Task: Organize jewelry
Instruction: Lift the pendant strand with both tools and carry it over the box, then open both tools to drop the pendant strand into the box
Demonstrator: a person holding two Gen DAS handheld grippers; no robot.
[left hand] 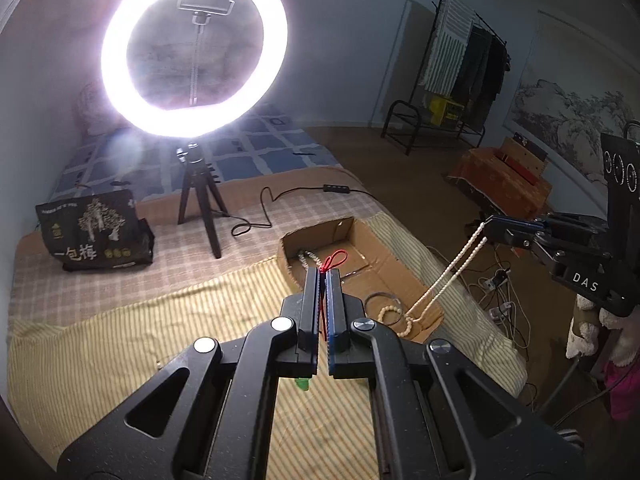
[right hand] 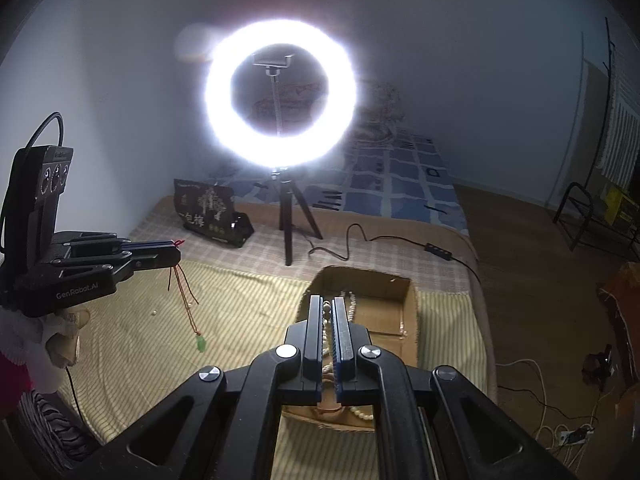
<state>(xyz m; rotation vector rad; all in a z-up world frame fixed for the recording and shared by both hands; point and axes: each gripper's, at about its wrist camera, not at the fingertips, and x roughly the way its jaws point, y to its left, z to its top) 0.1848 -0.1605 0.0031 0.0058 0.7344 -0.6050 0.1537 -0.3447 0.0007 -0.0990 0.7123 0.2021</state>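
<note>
My left gripper (left hand: 323, 270) is shut on a red cord necklace (left hand: 335, 259); its green pendant (right hand: 201, 343) hangs above the striped cloth, seen in the right wrist view, where the left gripper (right hand: 176, 249) is at the left. My right gripper (right hand: 328, 300) is shut on a white bead necklace (right hand: 329, 344). In the left wrist view the right gripper (left hand: 486, 226) holds the bead necklace (left hand: 444, 280) so it hangs into the cardboard box (left hand: 420, 276), its lower end coiled on the box floor. A silvery chain (left hand: 308, 258) lies in the box's far corner.
A lit ring light on a tripod (left hand: 196, 184) stands behind the box, its cable (left hand: 260, 216) trailing on the bed. A black bag (left hand: 94, 236) stands at the back left. A dark bangle (left hand: 382, 300) lies in the box. A small white bead (right hand: 154, 312) lies on the cloth.
</note>
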